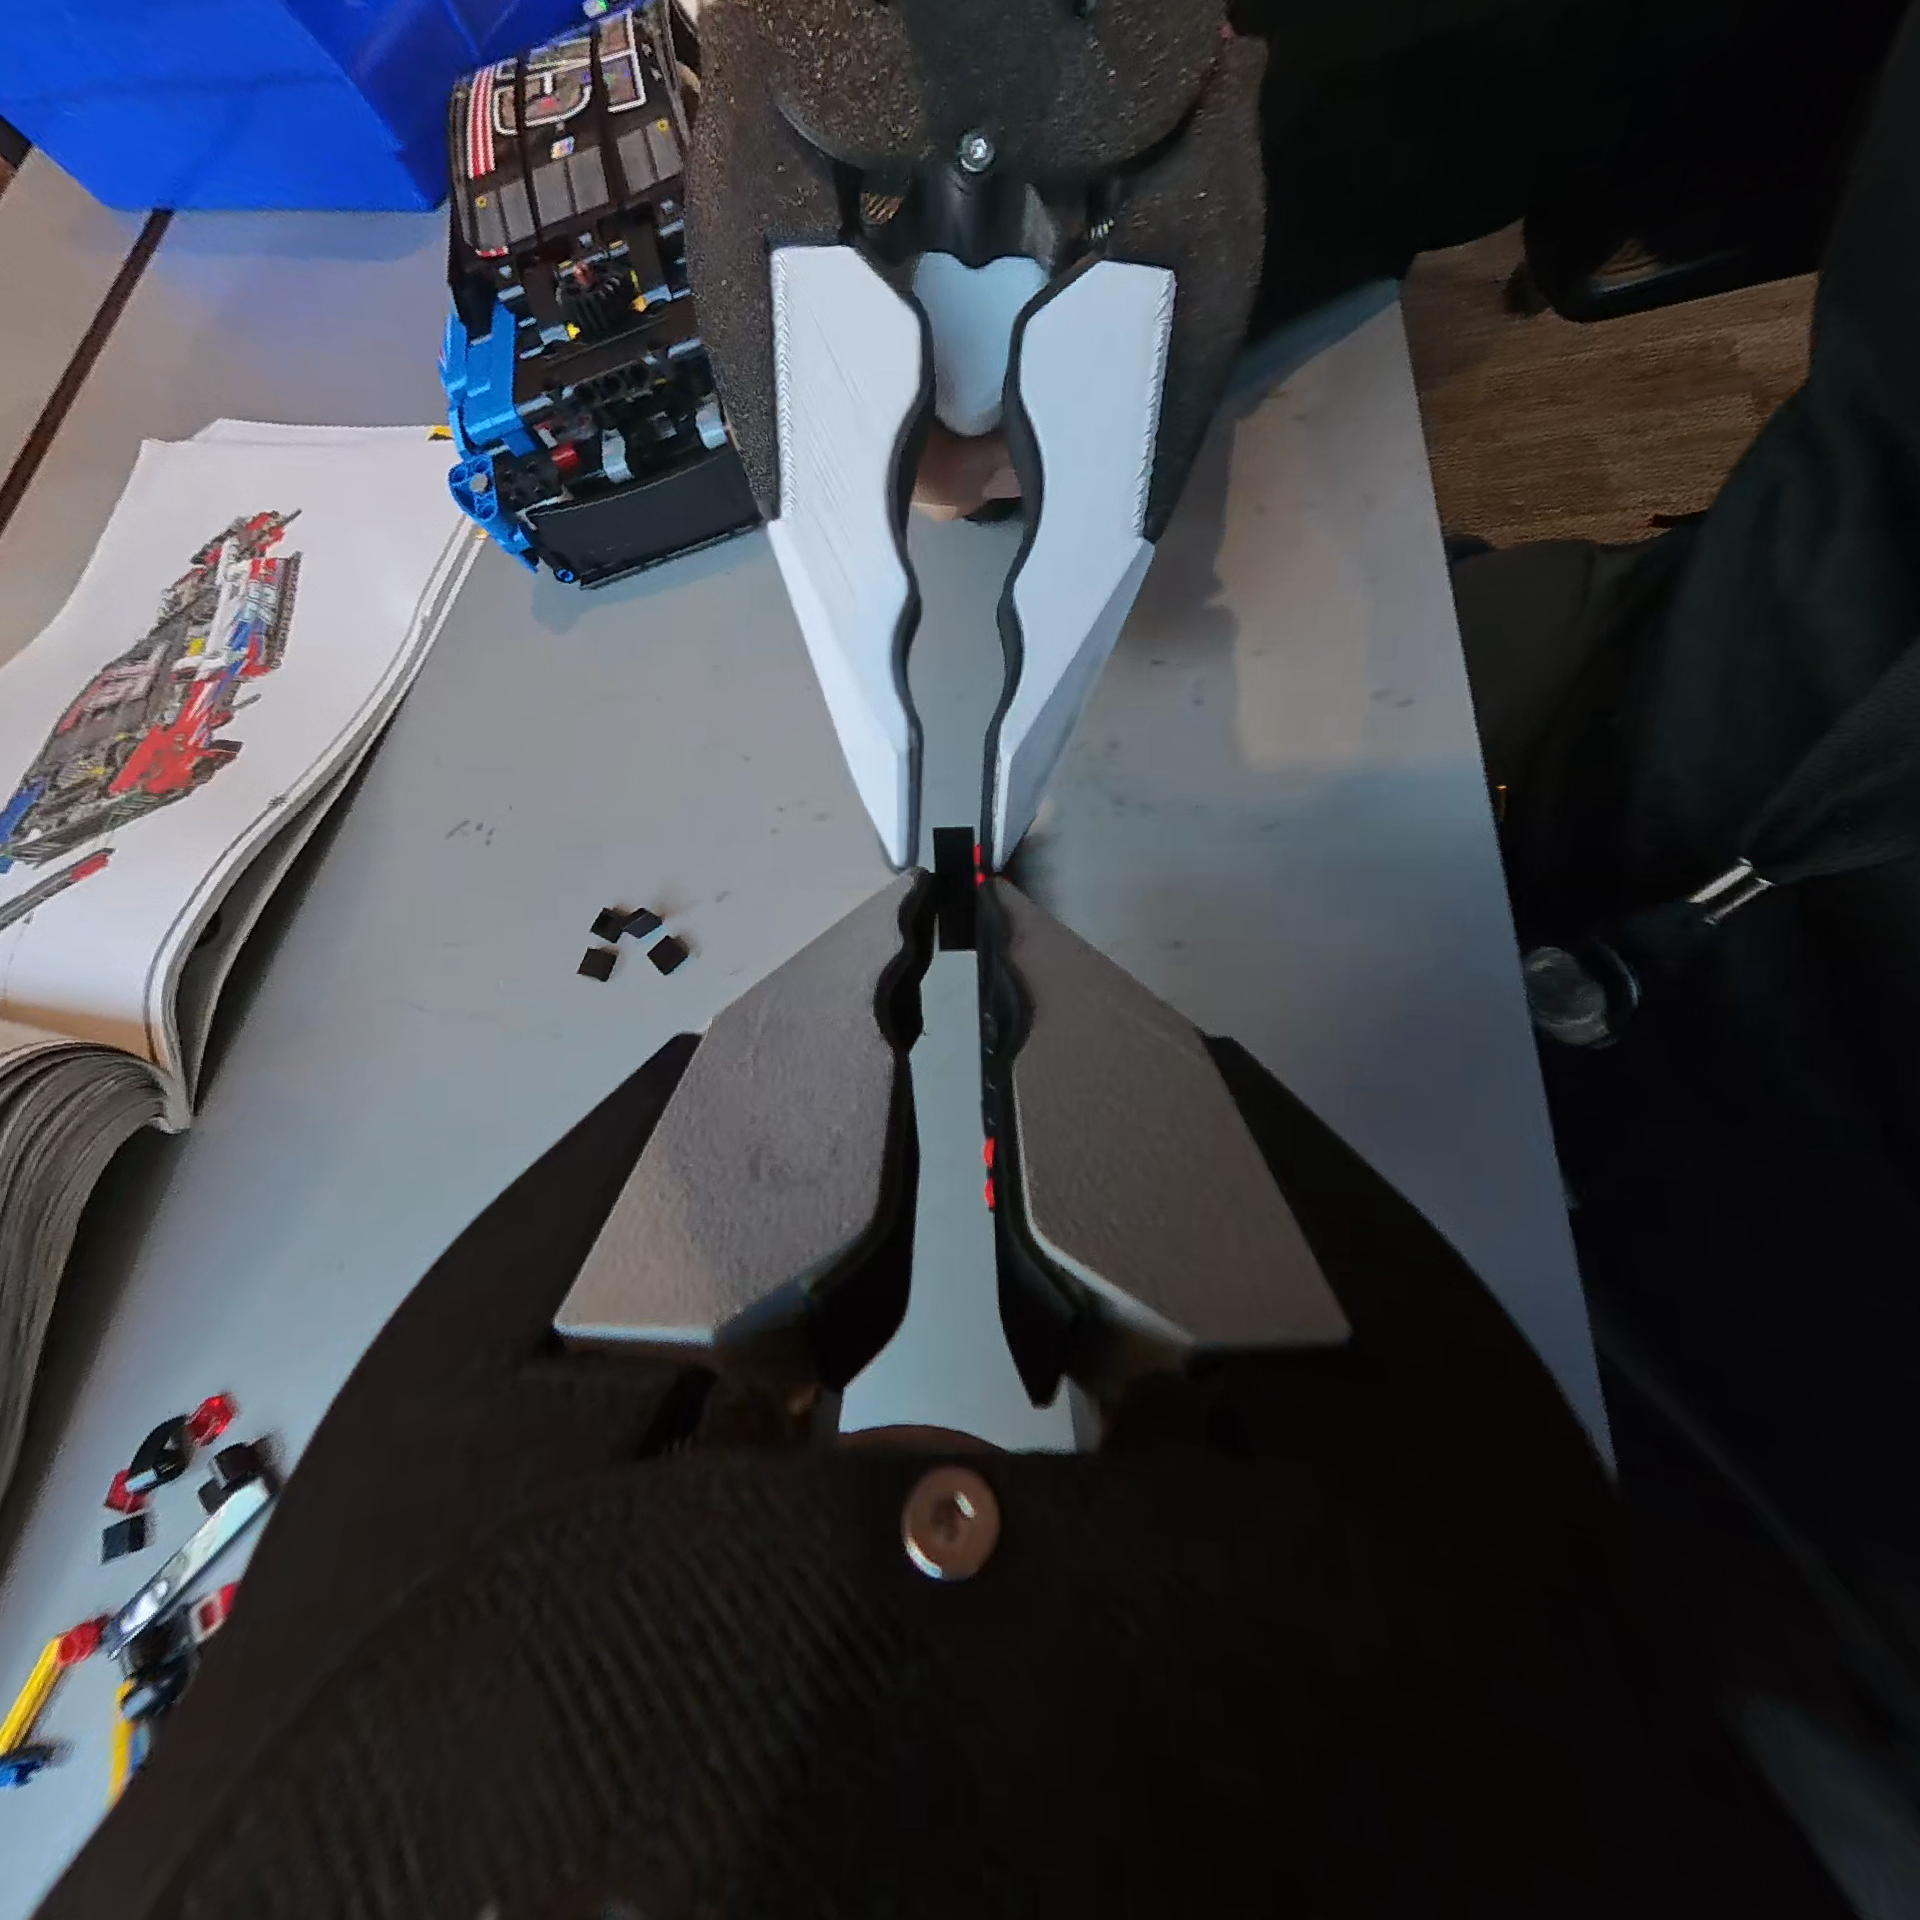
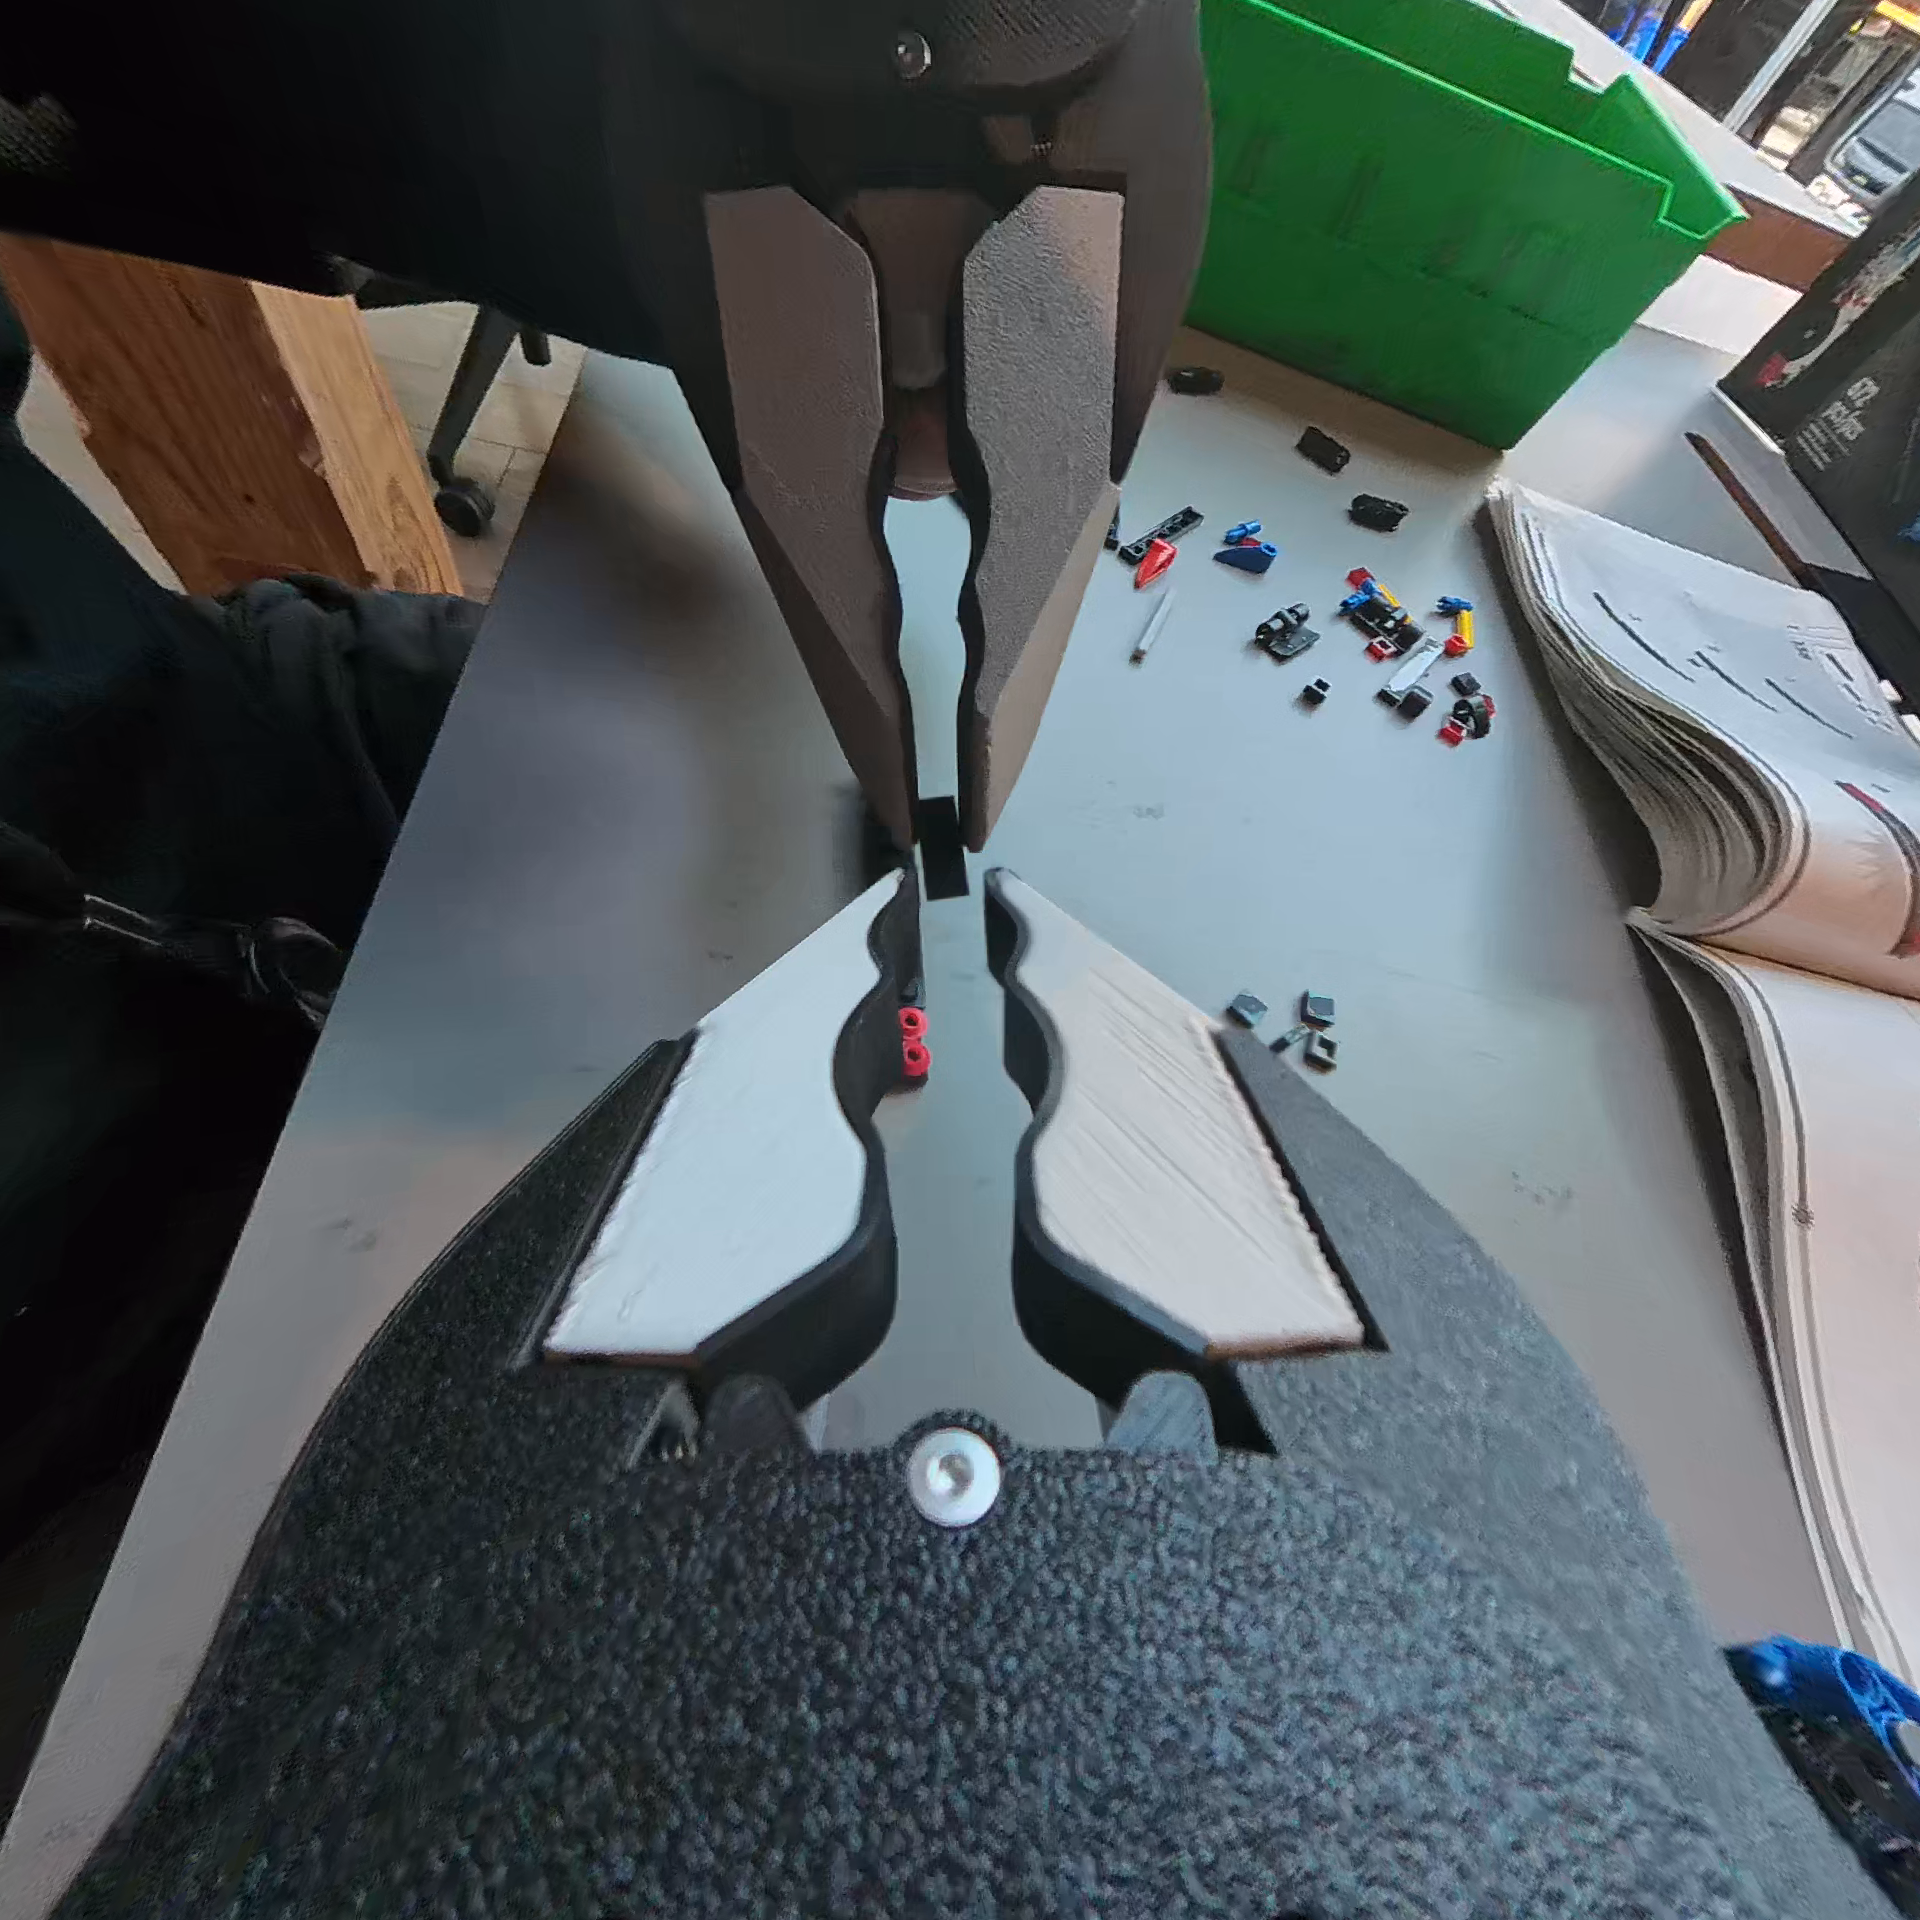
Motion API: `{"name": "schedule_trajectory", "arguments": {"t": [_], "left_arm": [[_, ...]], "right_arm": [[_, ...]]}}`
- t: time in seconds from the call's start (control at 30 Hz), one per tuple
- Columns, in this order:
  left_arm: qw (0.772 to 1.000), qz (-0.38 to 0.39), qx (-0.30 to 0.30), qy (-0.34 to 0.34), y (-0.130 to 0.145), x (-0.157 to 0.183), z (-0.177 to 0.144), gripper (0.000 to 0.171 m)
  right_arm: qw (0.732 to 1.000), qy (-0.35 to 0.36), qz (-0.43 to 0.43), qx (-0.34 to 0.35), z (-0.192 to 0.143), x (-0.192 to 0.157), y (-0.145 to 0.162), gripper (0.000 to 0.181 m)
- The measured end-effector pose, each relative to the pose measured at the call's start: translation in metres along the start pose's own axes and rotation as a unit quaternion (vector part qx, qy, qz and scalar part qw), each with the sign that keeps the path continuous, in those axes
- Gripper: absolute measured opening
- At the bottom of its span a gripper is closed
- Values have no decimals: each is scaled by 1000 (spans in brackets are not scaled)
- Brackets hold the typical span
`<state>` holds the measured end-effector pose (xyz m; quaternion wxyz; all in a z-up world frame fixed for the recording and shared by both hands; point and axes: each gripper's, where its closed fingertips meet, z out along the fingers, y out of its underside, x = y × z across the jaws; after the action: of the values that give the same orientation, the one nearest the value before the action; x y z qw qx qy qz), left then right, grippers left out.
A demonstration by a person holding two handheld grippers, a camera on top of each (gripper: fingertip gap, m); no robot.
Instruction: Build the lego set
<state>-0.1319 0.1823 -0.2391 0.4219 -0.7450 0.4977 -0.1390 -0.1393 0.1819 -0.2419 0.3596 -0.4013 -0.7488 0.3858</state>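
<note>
Now black piece [image 1: 954,889] between both tongs

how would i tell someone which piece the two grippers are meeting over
Start at the open instruction booklet on the grey table, then look right to where the grey left gripper and white right gripper meet tip to tip. Between them stands a small flat black piece, unlike the loose black tiles lying flat nearby.

It looked like an office or shared workroom used for hobby building: a plain grey bench [image 2: 1299,883] carried a thick open instruction book [image 1: 208,748], loose small bricks [image 2: 1382,644] and a half-built blue and black model [image 1: 582,343]. A green plastic storage bin [image 2: 1434,208] sat at the far end, a rolling chair's castor [image 2: 462,504] stood on the floor beside a wooden post [image 2: 208,416], and a carpet-like floor [image 1: 1600,405] lay beyond the bench edge
</note>
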Motion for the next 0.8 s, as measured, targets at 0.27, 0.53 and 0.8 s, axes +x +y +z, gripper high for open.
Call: {"name": "schedule_trajectory", "arguments": {"t": [0.27, 0.53, 0.8], "left_arm": [[1000, -10, -6, 11, 3, 5, 2, 4], [999, -51, -2, 14, 8, 3, -2, 16], [993, -118, 17, -18, 27, -2, -22, 22]], "right_arm": [[1000, -4, -14, -4, 1, -5, 1, 7], [1000, -2, -10, -3, 1, -4, 1, 7], [998, 55, -6, 13, -7, 16, 0, 7]]}}
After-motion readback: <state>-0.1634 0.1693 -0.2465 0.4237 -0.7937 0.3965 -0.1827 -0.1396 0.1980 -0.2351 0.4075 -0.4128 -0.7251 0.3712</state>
